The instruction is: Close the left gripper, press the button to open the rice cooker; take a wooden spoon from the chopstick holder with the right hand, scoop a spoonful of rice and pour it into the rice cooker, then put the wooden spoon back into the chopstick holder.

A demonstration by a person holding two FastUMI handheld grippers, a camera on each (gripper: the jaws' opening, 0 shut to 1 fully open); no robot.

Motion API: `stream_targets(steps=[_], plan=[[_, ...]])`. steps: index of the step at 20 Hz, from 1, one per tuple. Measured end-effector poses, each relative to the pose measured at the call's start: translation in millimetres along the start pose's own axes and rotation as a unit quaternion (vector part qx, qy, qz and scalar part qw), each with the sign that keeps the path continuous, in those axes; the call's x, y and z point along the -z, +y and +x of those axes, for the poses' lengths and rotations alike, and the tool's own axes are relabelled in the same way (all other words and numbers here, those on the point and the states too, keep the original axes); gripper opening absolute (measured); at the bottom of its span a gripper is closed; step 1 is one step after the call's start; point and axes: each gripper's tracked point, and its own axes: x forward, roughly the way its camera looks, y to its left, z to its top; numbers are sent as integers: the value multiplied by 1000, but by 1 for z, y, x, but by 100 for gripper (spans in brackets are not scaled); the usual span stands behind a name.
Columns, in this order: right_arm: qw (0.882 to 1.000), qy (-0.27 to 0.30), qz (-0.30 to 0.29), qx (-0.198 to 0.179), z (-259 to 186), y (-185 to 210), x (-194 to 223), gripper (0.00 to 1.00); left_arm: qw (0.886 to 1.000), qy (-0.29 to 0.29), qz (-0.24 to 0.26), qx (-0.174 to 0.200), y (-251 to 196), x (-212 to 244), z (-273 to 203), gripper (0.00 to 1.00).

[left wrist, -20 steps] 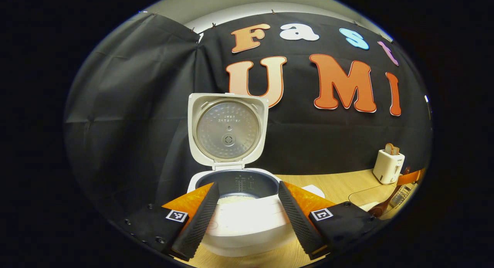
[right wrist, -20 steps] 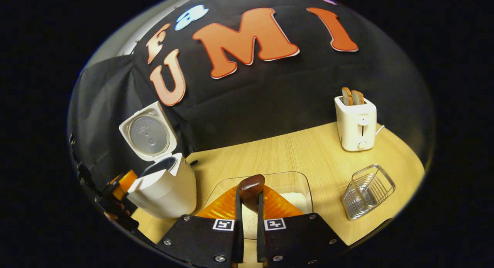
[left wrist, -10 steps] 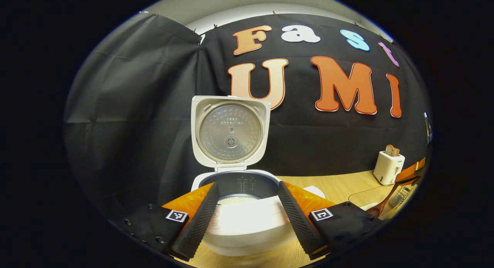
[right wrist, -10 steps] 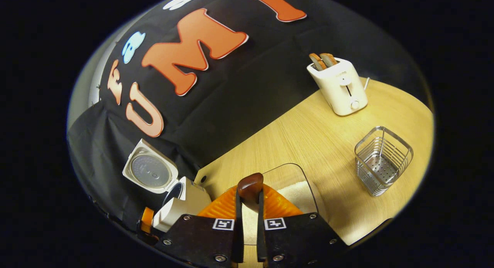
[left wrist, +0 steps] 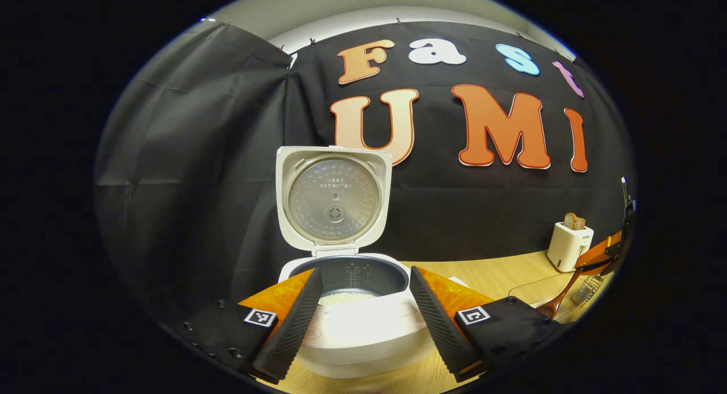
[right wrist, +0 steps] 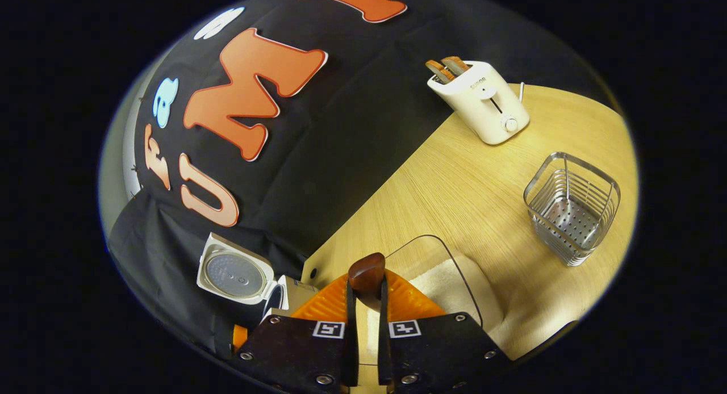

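Observation:
The white rice cooker [left wrist: 352, 331] stands open with its lid [left wrist: 334, 201] upright, and white rice [left wrist: 345, 297] lies in the dark inner pot. My left gripper [left wrist: 364, 273] is open, with the cooker's front rim between its fingers and apart from them. My right gripper [right wrist: 367, 294] is shut on the dark wooden spoon [right wrist: 367, 272], whose handle end sticks out past the fingers. Below it is the glass container of rice [right wrist: 448, 280]. The wire chopstick holder [right wrist: 571, 206] stands to the right with nothing in it. In the left gripper view the spoon [left wrist: 562, 296] hangs tilted from the right gripper [left wrist: 602, 255].
A white toaster [right wrist: 480, 99] with bread slices stands at the back of the wooden table [right wrist: 454, 178]. The open rice cooker [right wrist: 238, 275] sits at the table's left end in the right gripper view. Black cloth walls off the back.
The right gripper has risen and rolled with the spoon, so its view tilts further and the spoon hangs more upright. The left gripper has barely moved and stays open.

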Motion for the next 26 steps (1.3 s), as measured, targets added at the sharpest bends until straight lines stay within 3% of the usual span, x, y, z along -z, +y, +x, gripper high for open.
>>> stream_targets(steps=[12,16,20,26], plan=[[992,40,117,-33,7,-7,9,14,1000,5,0,-4,0,1,0,100],[986,29,160,-45,4,-14,-2,14,1000,4,3,-6,-1,-1,1,100],[984,4,166,-65,-6,-9,-23,14,1000,4,5,-6,-4,-1,2,100],[970,-31,220,-95,-17,-10,-58,14,1000,2,5,-7,-4,-3,1,100]])
